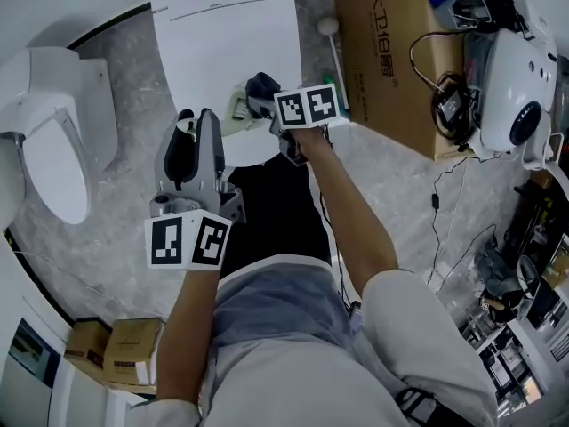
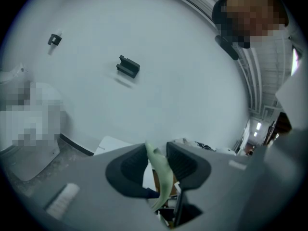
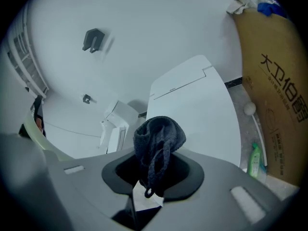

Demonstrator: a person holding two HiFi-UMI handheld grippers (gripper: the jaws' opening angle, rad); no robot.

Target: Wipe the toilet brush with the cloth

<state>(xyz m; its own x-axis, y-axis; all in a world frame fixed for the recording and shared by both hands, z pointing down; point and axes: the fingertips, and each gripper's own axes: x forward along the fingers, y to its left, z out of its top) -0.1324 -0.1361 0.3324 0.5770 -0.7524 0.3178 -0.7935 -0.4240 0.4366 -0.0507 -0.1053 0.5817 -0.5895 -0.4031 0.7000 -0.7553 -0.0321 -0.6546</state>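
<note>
Left gripper [image 2: 157,152]: forearm toward 12 o'clock, jaws clamped on pale green toilet brush [image 2: 162,173] | right gripper [image 3: 155,163]: arm stretched toward 11 o'clock, jaws pinching dark cloth [image 3: 159,136]

The right hand-held gripper [image 3: 153,176] has its jaws closed on a dark knitted cloth [image 3: 159,141], which bunches up above the black pads while a looped end hangs between them. Beyond it lies a large white panel [image 3: 197,97] against the pale wall. At the right stands a cardboard box [image 3: 281,105] with printed characters, and a green bottle [image 3: 254,158] lies just beside its near edge. A black hook [image 3: 94,38] sits on the far wall, upper left.
</note>
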